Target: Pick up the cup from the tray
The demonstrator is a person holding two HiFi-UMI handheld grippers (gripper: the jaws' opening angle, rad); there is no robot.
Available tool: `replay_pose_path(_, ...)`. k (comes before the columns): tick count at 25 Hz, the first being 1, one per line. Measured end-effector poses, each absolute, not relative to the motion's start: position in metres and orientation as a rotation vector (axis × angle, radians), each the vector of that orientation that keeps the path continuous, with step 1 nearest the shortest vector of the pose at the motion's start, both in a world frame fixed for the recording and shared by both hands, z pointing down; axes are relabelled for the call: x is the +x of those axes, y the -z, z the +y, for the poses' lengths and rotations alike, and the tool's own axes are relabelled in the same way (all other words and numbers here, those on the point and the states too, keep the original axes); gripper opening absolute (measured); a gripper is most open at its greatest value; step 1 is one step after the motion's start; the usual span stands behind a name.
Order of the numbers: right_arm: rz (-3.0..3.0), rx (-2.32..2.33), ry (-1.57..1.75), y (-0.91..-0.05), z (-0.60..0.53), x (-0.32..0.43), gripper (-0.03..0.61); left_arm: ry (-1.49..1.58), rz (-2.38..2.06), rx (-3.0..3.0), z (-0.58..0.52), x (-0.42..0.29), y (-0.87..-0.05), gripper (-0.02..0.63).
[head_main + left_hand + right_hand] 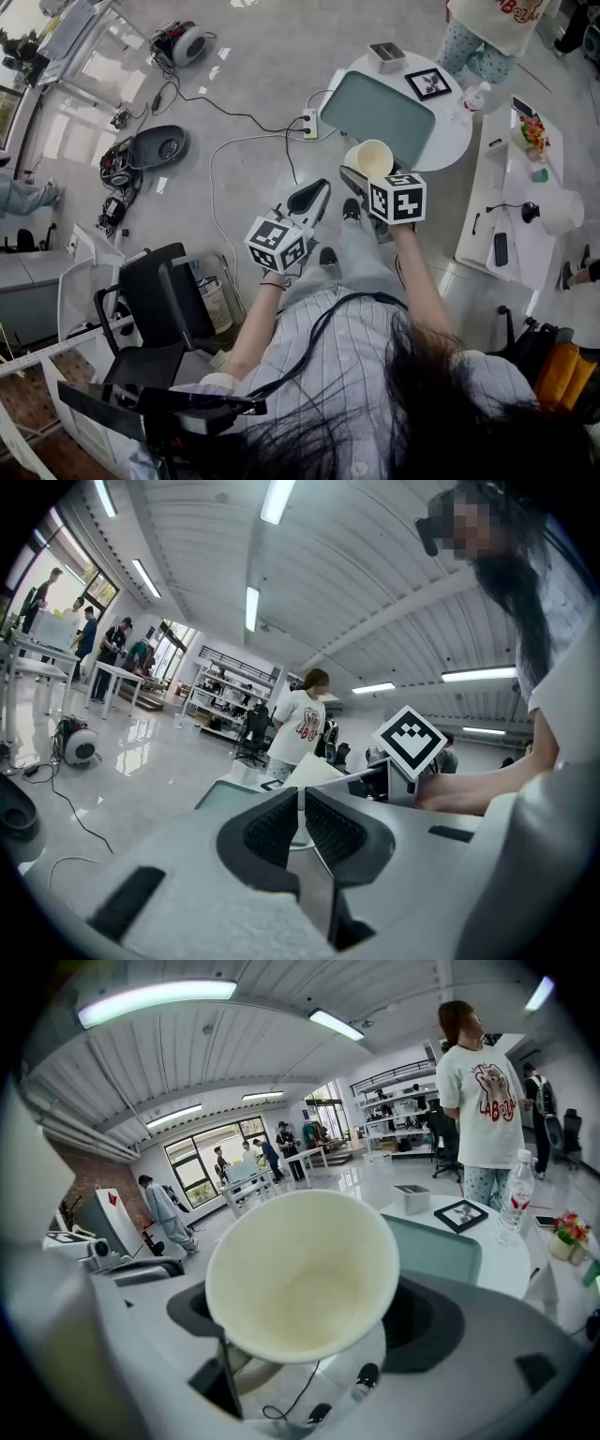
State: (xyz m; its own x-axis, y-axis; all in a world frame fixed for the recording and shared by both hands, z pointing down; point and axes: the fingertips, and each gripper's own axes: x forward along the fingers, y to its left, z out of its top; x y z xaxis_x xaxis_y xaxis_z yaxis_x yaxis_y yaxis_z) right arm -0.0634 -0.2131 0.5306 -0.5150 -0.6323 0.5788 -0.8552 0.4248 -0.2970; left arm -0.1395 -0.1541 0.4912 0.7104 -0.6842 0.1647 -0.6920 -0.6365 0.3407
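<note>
My right gripper [364, 175] is shut on a cream paper cup [373, 157], which hangs in the air just off the near edge of the round table, clear of the green tray [378, 111]. In the right gripper view the cup [302, 1274] fills the gap between the jaws, its open mouth facing the camera, with the tray [450, 1246] behind it. My left gripper [314, 197] hovers over the floor to the cup's left. Its pads [272, 829] nearly touch, with nothing between them.
The round white table [450, 141] also carries a framed picture [427, 83], a grey box [385, 54] and a water bottle [473, 97]. A person [492, 28] stands beyond it. A power strip [307, 124] with cables lies on the floor. A black chair [155, 300] stands at left, a white desk [516, 206] at right.
</note>
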Motion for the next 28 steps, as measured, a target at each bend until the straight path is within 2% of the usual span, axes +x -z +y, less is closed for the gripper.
replay_pose_path(18, -2.292, 1.241, -0.836, -0.529, -0.167, -0.045, 0.433, -0.018, -1.042, 2.512, -0.119, -0.116, -0.491, 0.032)
replay_pose_path(28, -2.317, 1.161, -0.838, -0.530, -0.130, -0.009, 0.433, -0.012, -1.098, 2.477, -0.093, -0.073, -0.488, 0.032)
